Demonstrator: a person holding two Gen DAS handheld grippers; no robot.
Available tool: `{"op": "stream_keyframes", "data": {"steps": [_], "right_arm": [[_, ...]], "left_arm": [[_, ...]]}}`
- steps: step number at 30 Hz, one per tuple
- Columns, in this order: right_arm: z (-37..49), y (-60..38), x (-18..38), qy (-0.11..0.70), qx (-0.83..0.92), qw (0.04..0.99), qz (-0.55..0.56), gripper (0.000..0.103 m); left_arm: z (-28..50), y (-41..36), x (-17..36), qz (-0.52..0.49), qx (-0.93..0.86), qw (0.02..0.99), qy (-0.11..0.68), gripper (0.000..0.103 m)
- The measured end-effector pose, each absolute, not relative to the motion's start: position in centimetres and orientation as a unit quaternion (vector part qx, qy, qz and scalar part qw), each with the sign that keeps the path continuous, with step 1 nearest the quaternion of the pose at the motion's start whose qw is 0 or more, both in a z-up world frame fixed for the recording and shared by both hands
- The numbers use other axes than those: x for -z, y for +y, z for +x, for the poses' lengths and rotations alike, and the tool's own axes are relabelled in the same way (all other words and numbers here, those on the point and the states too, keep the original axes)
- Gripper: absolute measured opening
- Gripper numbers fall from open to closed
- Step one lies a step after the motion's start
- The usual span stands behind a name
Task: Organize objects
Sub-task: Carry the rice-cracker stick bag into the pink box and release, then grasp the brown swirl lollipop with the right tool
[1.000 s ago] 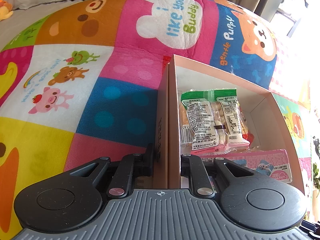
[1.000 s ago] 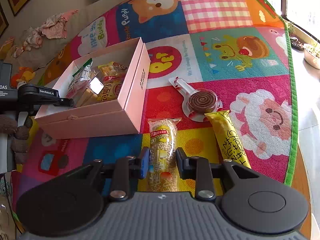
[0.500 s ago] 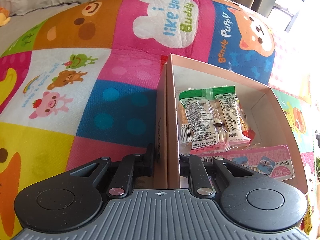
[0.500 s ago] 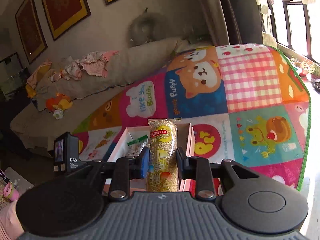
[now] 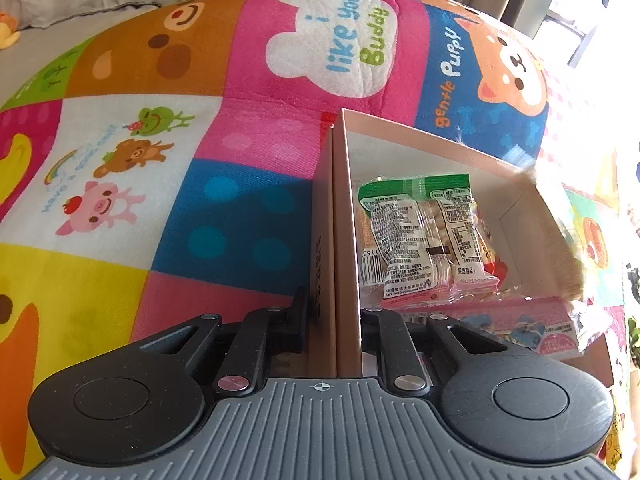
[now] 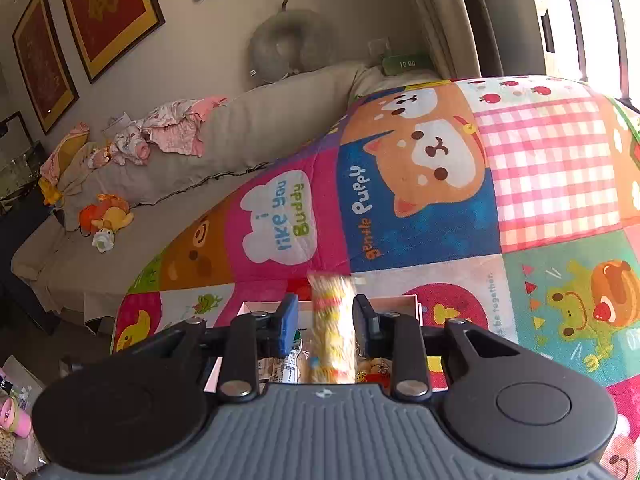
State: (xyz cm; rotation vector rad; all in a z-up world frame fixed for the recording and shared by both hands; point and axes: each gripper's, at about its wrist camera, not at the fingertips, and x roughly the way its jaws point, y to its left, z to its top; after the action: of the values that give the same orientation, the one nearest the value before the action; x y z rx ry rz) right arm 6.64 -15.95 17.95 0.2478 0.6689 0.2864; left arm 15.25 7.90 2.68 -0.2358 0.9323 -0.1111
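My left gripper (image 5: 334, 308) is shut on the near-left wall of the pink box (image 5: 344, 208), one finger outside and one inside. A clear cracker pack with a green top (image 5: 416, 240) and a pink packet (image 5: 520, 324) lie in the box. My right gripper (image 6: 326, 316) hovers over the box (image 6: 400, 302) with its jaws opening. The yellow puffed-snack pack (image 6: 334, 328) shows blurred between them, clear of the left pad. That snack pack (image 5: 560, 248) also appears as a tan blur over the box's right wall.
The box sits on a colourful cartoon play mat (image 5: 200, 220). Behind the mat lie a grey cushion with pink clothes (image 6: 172, 136), a plush toy (image 6: 104, 220) and a grey neck pillow (image 6: 280, 48). Framed pictures (image 6: 108, 4) hang on the wall; windows are at right.
My right gripper rose from the mat with the snack pack and moved over the box; now its jaws have parted and the pack is blurred, dropping. The left gripper kept its hold.
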Motion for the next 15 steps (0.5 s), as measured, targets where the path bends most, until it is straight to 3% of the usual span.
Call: {"op": "stream_keyframes", "data": {"steps": [7,15], "right_arm": [[3.8,-20.1,-16.2,0.324,-0.094,0.935,0.11,0.044],[-1.9,-27.3,-11.9,0.357,0.008,0.928,0.105,0.05]], "left_arm": [[15.2,7.9,-2.6,-0.111,0.053,0.886,0.446,0.017],[15.2,7.7,-2.7,-0.11,0.051,0.886,0.447,0.017]]}}
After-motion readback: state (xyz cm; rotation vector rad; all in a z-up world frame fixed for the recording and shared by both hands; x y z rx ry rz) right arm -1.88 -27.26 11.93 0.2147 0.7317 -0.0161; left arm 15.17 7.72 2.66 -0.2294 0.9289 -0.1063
